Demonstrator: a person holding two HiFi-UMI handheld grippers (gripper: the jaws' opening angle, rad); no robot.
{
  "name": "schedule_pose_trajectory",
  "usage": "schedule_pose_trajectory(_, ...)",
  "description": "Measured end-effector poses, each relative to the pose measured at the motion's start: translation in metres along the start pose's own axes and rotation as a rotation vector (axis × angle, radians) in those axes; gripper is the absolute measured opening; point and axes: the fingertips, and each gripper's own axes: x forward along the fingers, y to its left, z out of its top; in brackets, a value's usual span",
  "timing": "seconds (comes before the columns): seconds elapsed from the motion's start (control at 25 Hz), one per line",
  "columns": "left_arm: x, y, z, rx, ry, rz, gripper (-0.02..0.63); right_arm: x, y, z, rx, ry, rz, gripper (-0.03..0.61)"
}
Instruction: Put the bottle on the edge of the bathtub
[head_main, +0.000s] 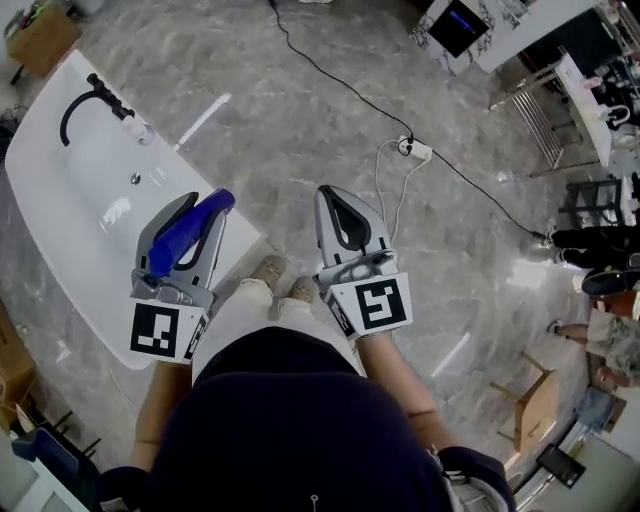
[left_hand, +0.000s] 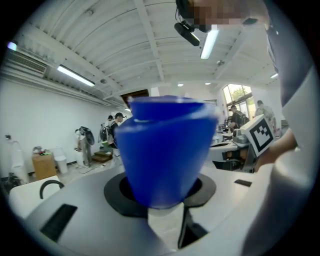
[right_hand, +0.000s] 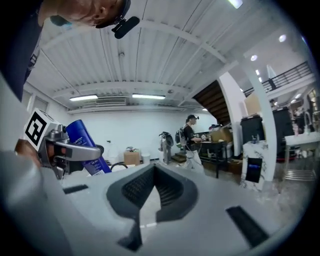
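A blue bottle (head_main: 188, 232) lies between the jaws of my left gripper (head_main: 203, 212), which is shut on its body, cap end pointing away from me. It fills the middle of the left gripper view as a blue bottle (left_hand: 165, 150) pressed by the black pads (left_hand: 116, 192). The gripper hangs over the near right rim of the white bathtub (head_main: 95, 295), which has a black faucet (head_main: 92, 100). My right gripper (head_main: 335, 200) is beside it over the marble floor, shut and holding nothing; its tips meet (right_hand: 155, 169). Its view shows the bottle (right_hand: 84, 144) at the left.
A power strip (head_main: 415, 150) with a black cable lies on the floor ahead. A cardboard box (head_main: 42, 38) stands beyond the tub's far end and a metal rack (head_main: 545, 115) at the right. The person's shoes (head_main: 283, 278) are between the grippers. People stand in the background (right_hand: 191, 137).
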Motion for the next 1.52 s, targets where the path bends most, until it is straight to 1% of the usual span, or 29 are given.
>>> schedule_pose_trajectory(0.12, -0.032, 0.033, -0.003, -0.019, 0.013, 0.154, 0.144, 0.032, 0.031, 0.009, -0.019, -0.001, 0.135, 0.002)
schedule_pose_trajectory(0.28, -0.073, 0.066, -0.015, -0.053, 0.026, 0.293, 0.144, 0.06, 0.073, 0.011, -0.042, 0.005, 0.252, 0.002)
schedule_pose_trajectory(0.48, -0.121, 0.095, -0.045, -0.117, 0.059, 0.43, 0.144, 0.084, 0.127, -0.004, -0.073, 0.045, 0.381, 0.002)
schedule_pose_trajectory(0.64, -0.141, 0.106, -0.061, -0.154, 0.076, 0.485, 0.144, 0.094, 0.151, -0.011, -0.089, 0.08, 0.439, 0.002)
schedule_pose_trajectory(0.84, -0.148, 0.116, -0.073, -0.172, 0.081, 0.496, 0.144, 0.102, 0.165, -0.018, -0.107, 0.105, 0.458, 0.002)
schedule_pose_trajectory(0.92, -0.148, 0.116, -0.075, -0.166, 0.084, 0.488, 0.144, 0.101, 0.167, -0.021, -0.109, 0.122, 0.454, 0.002)
schedule_pose_trajectory(1.04, -0.147, 0.117, -0.078, -0.162, 0.086, 0.467, 0.144, 0.099, 0.173, -0.025, -0.117, 0.117, 0.456, 0.002)
schedule_pose_trajectory(1.12, -0.14, 0.116, -0.083, -0.161, 0.094, 0.441, 0.144, 0.1, 0.174, -0.028, -0.118, 0.128, 0.453, 0.002)
schedule_pose_trajectory(1.28, -0.115, 0.108, -0.097, -0.142, 0.126, 0.363, 0.144, 0.105, 0.167, -0.035, -0.124, 0.134, 0.436, 0.002)
schedule_pose_trajectory(1.52, -0.079, 0.094, -0.129, -0.143, 0.153, 0.251, 0.144, 0.107, 0.155, -0.047, -0.125, 0.149, 0.398, 0.002)
